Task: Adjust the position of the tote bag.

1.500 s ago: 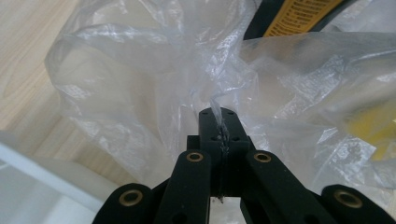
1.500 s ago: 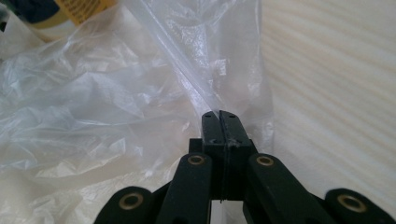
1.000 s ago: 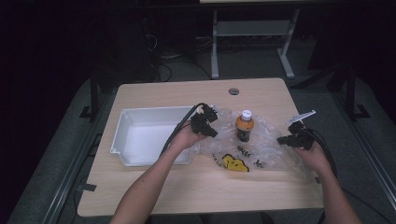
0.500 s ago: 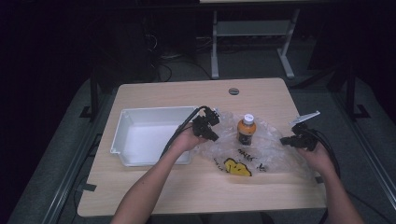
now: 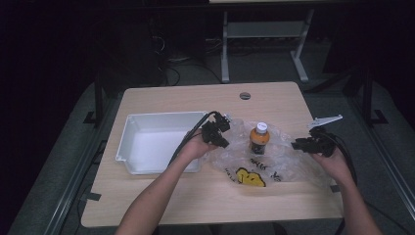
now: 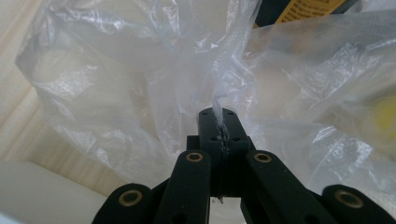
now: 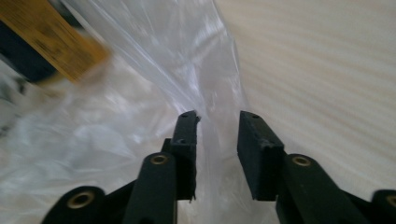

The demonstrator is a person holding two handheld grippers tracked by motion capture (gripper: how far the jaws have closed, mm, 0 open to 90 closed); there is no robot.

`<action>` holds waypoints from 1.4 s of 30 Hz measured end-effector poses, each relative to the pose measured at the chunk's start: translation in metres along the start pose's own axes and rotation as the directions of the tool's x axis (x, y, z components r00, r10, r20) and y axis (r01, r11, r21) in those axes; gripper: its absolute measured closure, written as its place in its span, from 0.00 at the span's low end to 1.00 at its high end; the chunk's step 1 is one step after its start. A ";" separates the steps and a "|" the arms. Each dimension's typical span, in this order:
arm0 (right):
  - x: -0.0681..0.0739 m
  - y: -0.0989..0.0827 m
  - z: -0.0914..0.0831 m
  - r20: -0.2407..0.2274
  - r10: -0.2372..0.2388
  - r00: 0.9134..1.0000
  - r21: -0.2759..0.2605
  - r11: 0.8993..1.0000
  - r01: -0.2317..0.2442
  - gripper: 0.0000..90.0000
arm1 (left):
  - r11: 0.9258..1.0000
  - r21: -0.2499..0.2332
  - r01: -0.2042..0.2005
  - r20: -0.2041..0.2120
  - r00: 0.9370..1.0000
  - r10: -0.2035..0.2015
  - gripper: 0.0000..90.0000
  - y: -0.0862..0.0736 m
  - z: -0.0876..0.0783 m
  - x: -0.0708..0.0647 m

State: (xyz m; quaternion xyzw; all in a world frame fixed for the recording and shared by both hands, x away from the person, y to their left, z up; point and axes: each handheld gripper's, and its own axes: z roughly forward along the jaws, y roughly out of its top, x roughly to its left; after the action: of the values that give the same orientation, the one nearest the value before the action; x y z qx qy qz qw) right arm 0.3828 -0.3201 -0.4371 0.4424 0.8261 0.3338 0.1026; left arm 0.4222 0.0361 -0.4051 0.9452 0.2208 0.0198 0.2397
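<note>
Clear plastic bag (image 5: 266, 159) lies crumpled mid-table around an upright orange-labelled bottle (image 5: 259, 139), beside the white tray (image 5: 147, 142). The left gripper (image 6: 219, 128) pinches a twisted fold of it tightly. The right gripper (image 7: 217, 135) has just been opening, the bag's edge loose between its parted jaws.

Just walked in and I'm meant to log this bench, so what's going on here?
A person works a clear plastic bag with two handheld grippers on a wooden table. The left gripper is clamped on a fold of the bag; the right gripper has just been opening, film loose between its jaws. An orange bottle stands upright at the bag, beside a white tray.
</note>
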 end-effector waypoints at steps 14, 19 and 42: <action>0.042 0.015 -0.038 -0.163 -0.145 0.976 -0.137 0.983 0.123 0.63 | 1.000 -0.006 -0.004 -0.010 1.000 0.004 1.00 0.001 0.000 -0.005; 0.060 0.015 -0.042 -0.231 -0.192 0.954 -0.154 0.975 0.159 0.60 | 1.000 -0.007 -0.004 -0.016 1.000 0.004 1.00 0.001 -0.002 -0.004; 0.109 -0.009 0.000 -0.399 -0.298 0.867 -0.040 0.950 0.309 1.00 | 1.000 0.006 0.017 -0.028 0.999 -0.017 1.00 -0.003 0.003 0.001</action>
State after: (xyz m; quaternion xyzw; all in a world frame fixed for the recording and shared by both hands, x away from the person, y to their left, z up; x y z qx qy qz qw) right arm 0.3133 -0.2366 -0.4295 0.2307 0.8927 0.3863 -0.0232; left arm 0.4226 0.0374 -0.4087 0.9437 0.2322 0.0305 0.2338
